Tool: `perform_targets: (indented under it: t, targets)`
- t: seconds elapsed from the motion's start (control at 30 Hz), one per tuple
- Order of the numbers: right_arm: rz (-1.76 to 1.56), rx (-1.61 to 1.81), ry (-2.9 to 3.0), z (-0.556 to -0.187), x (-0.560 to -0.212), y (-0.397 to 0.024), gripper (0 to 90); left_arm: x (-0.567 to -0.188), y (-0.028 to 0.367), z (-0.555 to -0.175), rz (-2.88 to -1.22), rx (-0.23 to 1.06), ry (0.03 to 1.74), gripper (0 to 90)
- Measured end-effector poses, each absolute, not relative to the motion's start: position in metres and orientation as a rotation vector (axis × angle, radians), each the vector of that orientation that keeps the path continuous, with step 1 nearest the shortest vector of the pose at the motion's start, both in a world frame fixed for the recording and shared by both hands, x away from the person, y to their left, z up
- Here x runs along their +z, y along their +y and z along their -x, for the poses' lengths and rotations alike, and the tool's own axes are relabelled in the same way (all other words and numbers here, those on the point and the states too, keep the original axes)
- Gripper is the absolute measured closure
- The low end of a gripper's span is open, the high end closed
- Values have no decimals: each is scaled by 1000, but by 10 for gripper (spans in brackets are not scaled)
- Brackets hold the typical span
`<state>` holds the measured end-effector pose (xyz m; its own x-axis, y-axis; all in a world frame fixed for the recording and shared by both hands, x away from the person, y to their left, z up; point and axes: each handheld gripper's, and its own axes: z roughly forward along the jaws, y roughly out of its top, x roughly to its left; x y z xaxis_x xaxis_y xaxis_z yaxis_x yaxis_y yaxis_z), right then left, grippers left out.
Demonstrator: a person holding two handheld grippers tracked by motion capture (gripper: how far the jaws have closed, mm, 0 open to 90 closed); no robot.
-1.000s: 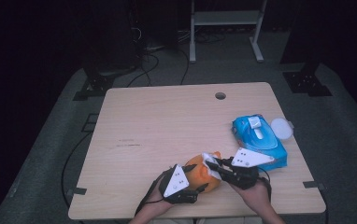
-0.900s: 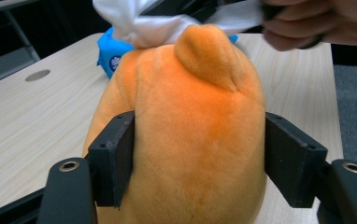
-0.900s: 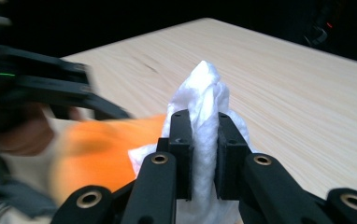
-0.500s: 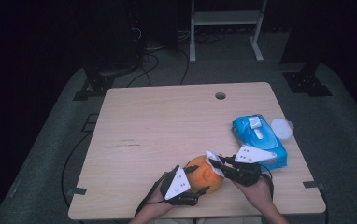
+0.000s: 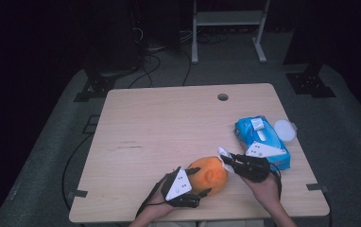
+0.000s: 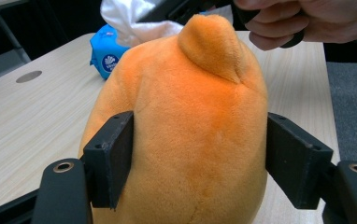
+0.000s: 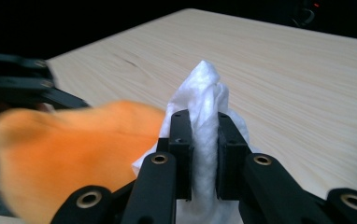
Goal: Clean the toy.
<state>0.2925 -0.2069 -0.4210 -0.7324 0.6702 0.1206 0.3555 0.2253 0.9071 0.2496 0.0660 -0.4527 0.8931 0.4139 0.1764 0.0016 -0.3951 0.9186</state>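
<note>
Already, the orange plush toy (image 5: 209, 174) is gripped by the left claw (image 5: 200, 182) near the tabletop's (image 5: 169, 123) front edge; a white tissue (image 7: 204, 116) is pinched by the closed right claw (image 5: 226, 161), wiping apparently barely begun.

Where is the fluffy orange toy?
The orange plush toy sits near the table's front edge in the high view, between the left hand-held gripper and the right one's white tissue.

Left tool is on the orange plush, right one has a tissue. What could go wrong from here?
1. The left tool touches the soft orange plush toy only at its sides, so wiping pressure could push the toy loose.
2. The right tool pinches the crumpled white tissue by a narrow fold, which may tear or slip on the fuzzy fabric.
</note>
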Motion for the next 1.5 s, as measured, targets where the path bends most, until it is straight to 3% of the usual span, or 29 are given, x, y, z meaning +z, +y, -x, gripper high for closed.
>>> perform_targets:
  t: [0.3, 0.8, 1.03, 1.27, 1.4, 1.5]
  targets:
    - [-857, 1518, 2221, -280, -411, -194, 790, -454, 70, -256, -1909, 404, 349, 299]
    - [-997, 1530, 2184, -292, -426, -202, 789, -454, 70, -259, -1904, 402, 361, 305]
    - [-727, 1571, 2231, -253, -397, -169, 789, -455, 73, -261, -1878, 388, 401, 313]
    - [-852, 1622, 2196, -266, -401, -182, 789, -438, 71, -258, -1866, 391, 447, 443]
    - [-775, 1665, 2178, -255, -390, -180, 788, -430, 76, -256, -1855, 290, 456, 446]
    - [-832, 1642, 2215, -264, -403, -180, 789, -438, 78, -261, -1864, 276, 481, 402]
